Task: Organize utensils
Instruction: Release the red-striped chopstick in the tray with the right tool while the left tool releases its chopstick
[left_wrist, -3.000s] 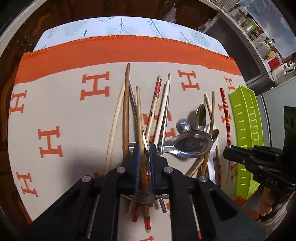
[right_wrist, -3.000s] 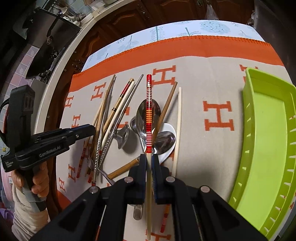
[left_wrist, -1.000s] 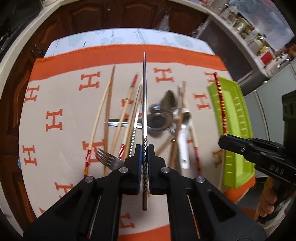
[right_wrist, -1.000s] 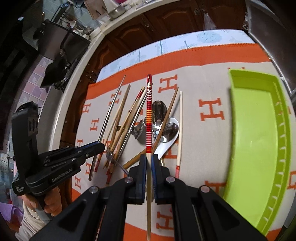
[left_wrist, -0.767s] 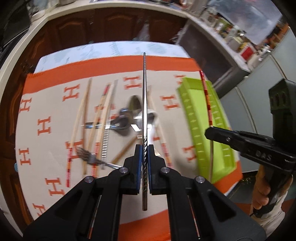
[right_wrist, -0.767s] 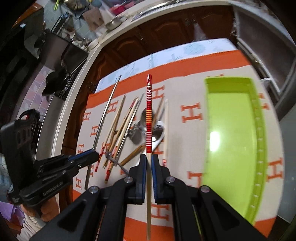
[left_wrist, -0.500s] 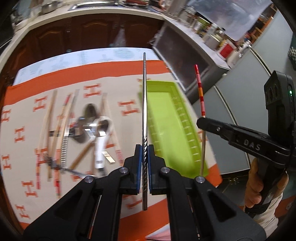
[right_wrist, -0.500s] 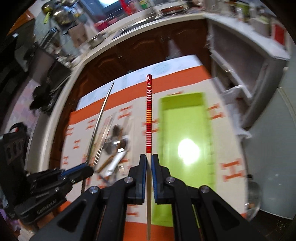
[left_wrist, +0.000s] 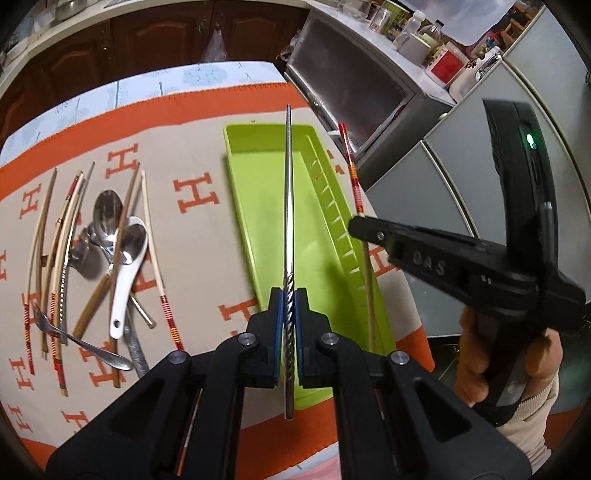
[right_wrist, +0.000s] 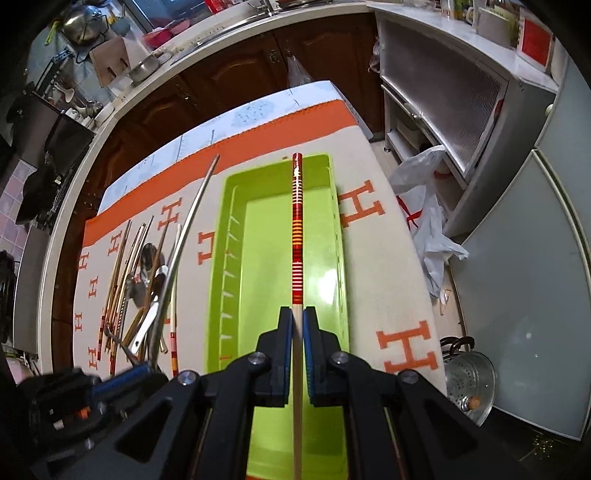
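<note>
Dark wooden kitchen cabinets (right_wrist: 221, 85) ring a table draped in a beige cloth (left_wrist: 207, 236) with an orange border and orange H marks. On that cloth lies a long lime-green tray (left_wrist: 243, 206), and it serves as the landmark.

Over the tray's length, the left gripper (left_wrist: 289, 306) has its blue-padded jaws pressed onto a metal chopstick (left_wrist: 288, 206); the twisted grip end sits between the pads and the smooth tip points toward the tray's far end. In the right wrist view the same chopstick (right_wrist: 184, 236) shows as a curved silver line just left of the tray, held by the left gripper (right_wrist: 122, 380) at the lower left.

The right gripper (right_wrist: 297, 321) pinches a wooden chopstick with red and orange bands (right_wrist: 297, 229); seen from its own camera it runs straight above the tray's floor, the banded tip reaching the far wall. From the left wrist view this striped chopstick (left_wrist: 352, 173) appears at the tray's right wall, clamped in the right gripper (left_wrist: 360, 227), which a hand (left_wrist: 476, 354) in a pale sleeve holds.

Left of the tray, well apart from it, the remaining utensils lie in a loose heap: a white ceramic spoon (left_wrist: 125, 280), metal spoons (left_wrist: 107, 214), a fork (left_wrist: 74, 339) and several wooden chopsticks (left_wrist: 48, 236).

Right of the tray, off the table, stand a grey cabinet (right_wrist: 535, 277), a white plastic bag (right_wrist: 428, 221) and a steel strainer pot (right_wrist: 467, 376) on the floor.
</note>
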